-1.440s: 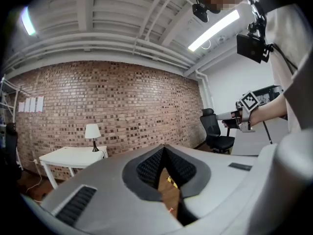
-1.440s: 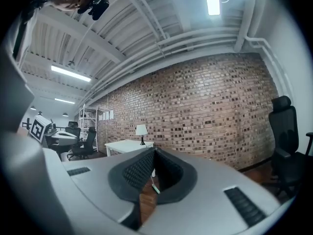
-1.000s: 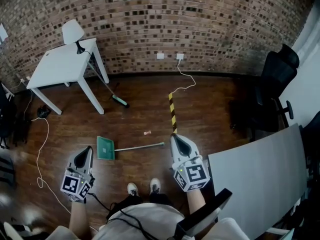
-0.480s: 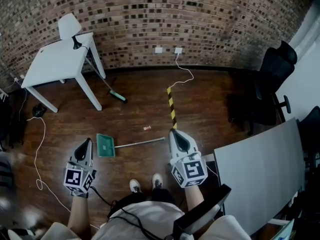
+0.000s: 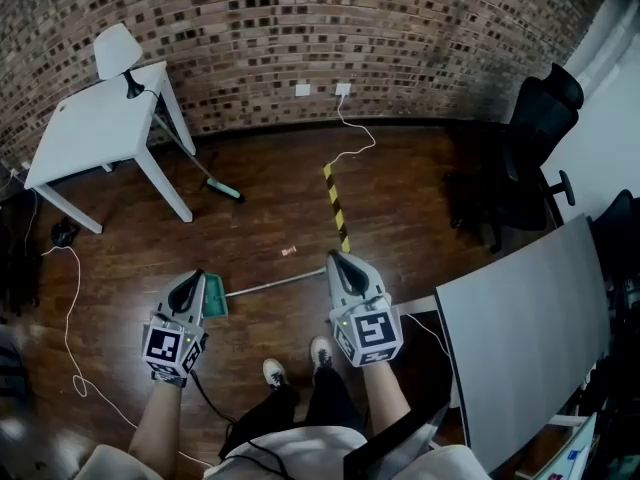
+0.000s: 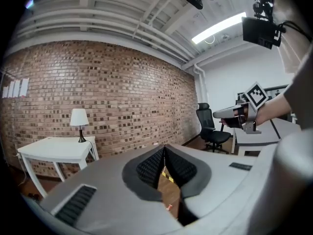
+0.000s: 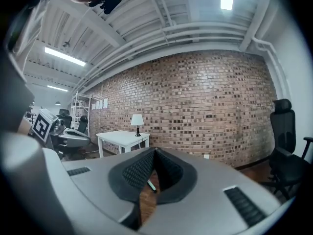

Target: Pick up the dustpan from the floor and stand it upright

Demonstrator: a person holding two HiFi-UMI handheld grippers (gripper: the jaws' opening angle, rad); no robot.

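**A:** Dustpan (image 5: 216, 298) is down on the floor (image 5: 420, 218), handle running off right, tape strip (image 5: 336, 208) near its end.

**B:** Back left, the table (image 5: 85, 133) stands against the wall (image 5: 400, 38), lamp (image 5: 117, 50) on it, broom (image 5: 226, 190) leaning at its right. Chair (image 5: 525, 148) far right.

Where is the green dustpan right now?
In the head view the green dustpan lies flat on the wooden floor left of centre, just ahead of the person's shoes, its long handle reaching toward the right gripper.
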